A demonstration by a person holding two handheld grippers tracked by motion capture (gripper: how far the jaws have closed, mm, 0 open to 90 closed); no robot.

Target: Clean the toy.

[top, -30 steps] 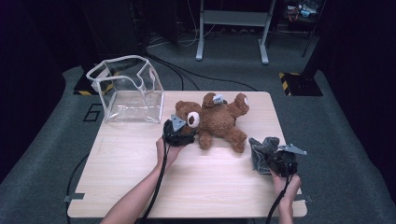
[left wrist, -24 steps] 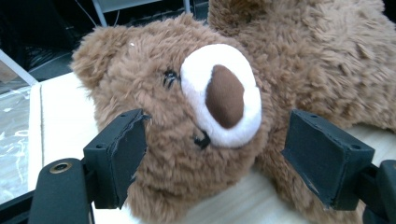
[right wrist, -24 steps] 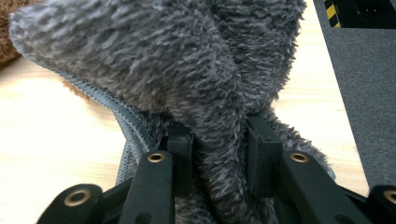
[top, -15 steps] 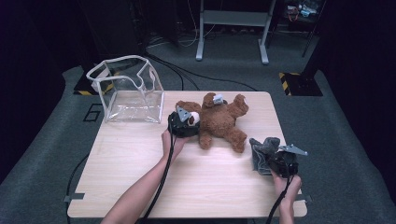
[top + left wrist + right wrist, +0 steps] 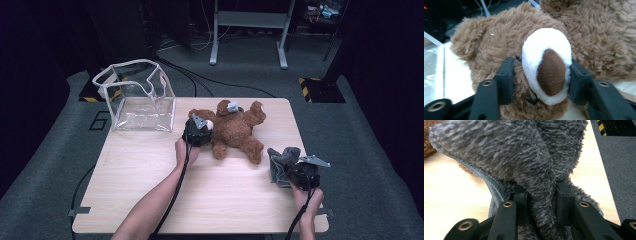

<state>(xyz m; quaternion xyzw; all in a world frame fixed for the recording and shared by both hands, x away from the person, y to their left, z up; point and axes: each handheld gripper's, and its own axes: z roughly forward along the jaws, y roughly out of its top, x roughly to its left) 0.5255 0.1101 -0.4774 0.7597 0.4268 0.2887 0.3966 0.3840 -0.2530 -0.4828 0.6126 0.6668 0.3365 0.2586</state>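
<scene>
Left gripper (image 5: 541, 75) jaws have just been closing, clamped on brown plush teddy bear's (image 5: 235, 131) white snout at table centre | right gripper (image 5: 541, 202) pinching grey fleece garment (image 5: 282, 161) | advice: grip deep, lift head gently.

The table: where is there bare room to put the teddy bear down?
The table's near left part, between the clear bag and the front edge, is bare apart from the person's left forearm. A smaller patch lies between both forearms. It is crowded around the teddy bear, the left gripper and the grey fuzzy cloth.
</scene>
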